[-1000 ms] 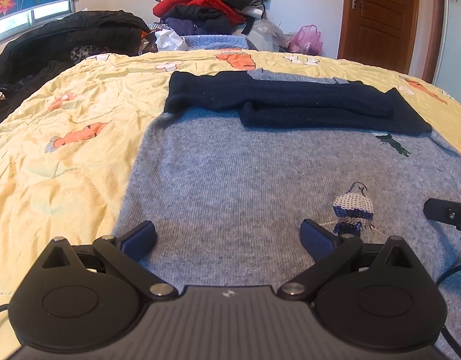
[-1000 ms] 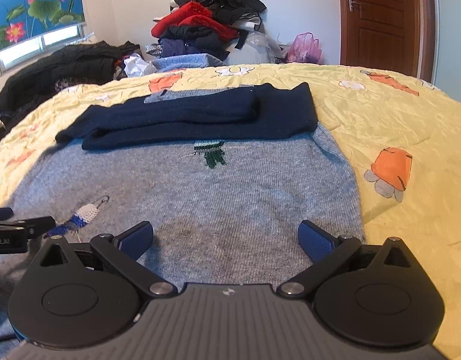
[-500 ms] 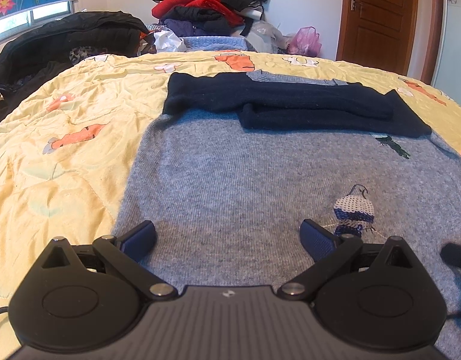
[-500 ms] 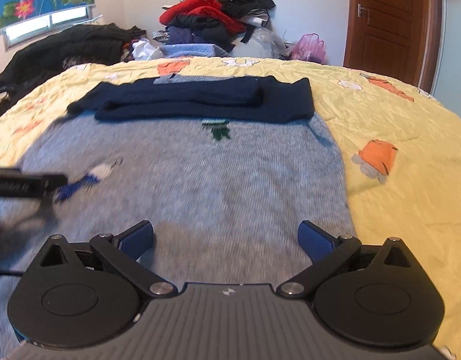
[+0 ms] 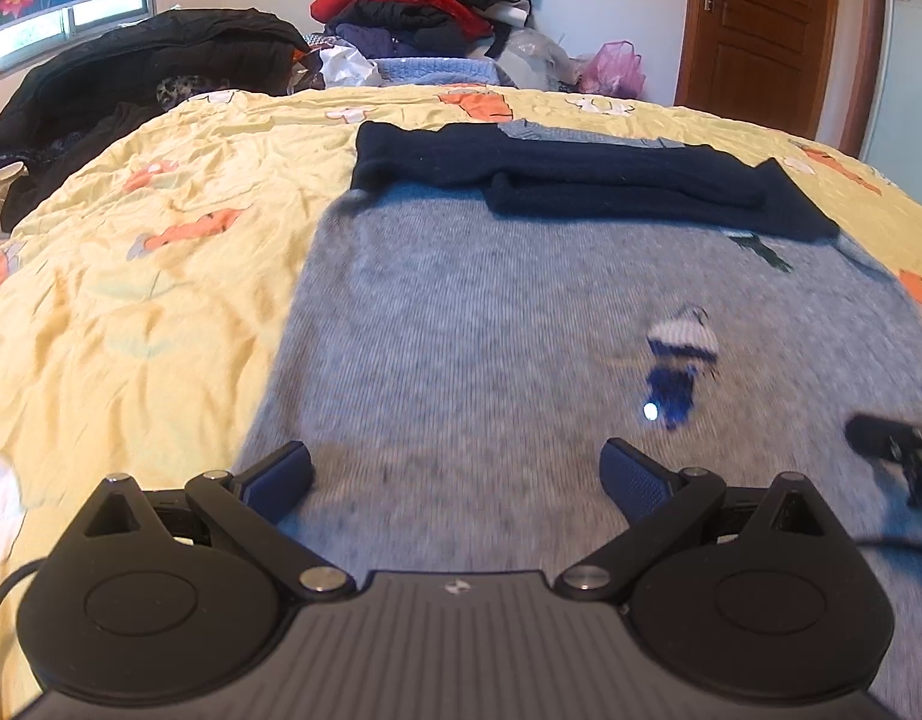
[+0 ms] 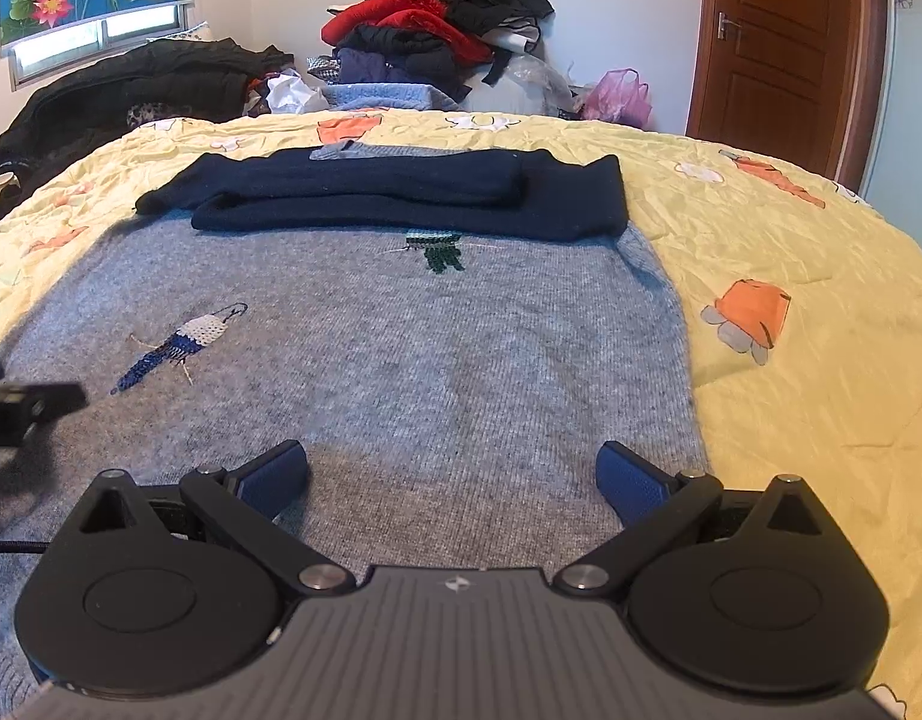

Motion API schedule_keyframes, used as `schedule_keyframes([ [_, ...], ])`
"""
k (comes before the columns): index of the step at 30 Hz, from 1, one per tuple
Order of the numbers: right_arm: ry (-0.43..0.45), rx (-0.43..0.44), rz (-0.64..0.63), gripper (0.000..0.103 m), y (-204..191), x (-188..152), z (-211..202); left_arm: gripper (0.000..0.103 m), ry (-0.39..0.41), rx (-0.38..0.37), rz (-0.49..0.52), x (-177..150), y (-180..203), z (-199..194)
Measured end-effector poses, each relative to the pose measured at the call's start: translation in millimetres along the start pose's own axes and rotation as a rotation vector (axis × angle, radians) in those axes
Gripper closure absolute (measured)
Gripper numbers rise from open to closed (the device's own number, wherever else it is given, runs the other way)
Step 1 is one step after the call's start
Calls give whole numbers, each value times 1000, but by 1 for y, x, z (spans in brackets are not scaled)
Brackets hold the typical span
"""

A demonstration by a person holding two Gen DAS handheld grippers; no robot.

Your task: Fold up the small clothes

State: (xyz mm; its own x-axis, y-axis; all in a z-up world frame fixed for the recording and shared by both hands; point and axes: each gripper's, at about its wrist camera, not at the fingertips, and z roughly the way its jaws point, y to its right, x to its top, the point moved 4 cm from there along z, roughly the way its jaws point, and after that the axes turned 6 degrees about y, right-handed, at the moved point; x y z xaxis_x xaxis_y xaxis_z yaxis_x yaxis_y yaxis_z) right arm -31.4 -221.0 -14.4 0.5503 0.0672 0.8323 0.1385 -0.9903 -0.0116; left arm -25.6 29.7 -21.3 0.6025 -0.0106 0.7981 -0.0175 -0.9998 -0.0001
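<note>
Jaws wide, empty: left gripper, right gripper | grey knitted sweater flat on yellow quilt, navy sleeves folded across | pinch hem corners evenly, lift together.

This is a bedroom in a home. There is a bed with a yellow quilt, a pile of clothes behind it, and a wooden door.

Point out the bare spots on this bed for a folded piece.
Bare yellow quilt right of the grey sweater, and more left of it. Crowded: navy sleeves across the sweater's top, clothes pile and black coats behind.
</note>
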Motion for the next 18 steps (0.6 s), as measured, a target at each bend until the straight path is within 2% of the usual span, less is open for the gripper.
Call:
schedule_keyframes([
  [18,-6,28,1,0,3,0,-3,0,15,-7,5,-5,1,-5],
])
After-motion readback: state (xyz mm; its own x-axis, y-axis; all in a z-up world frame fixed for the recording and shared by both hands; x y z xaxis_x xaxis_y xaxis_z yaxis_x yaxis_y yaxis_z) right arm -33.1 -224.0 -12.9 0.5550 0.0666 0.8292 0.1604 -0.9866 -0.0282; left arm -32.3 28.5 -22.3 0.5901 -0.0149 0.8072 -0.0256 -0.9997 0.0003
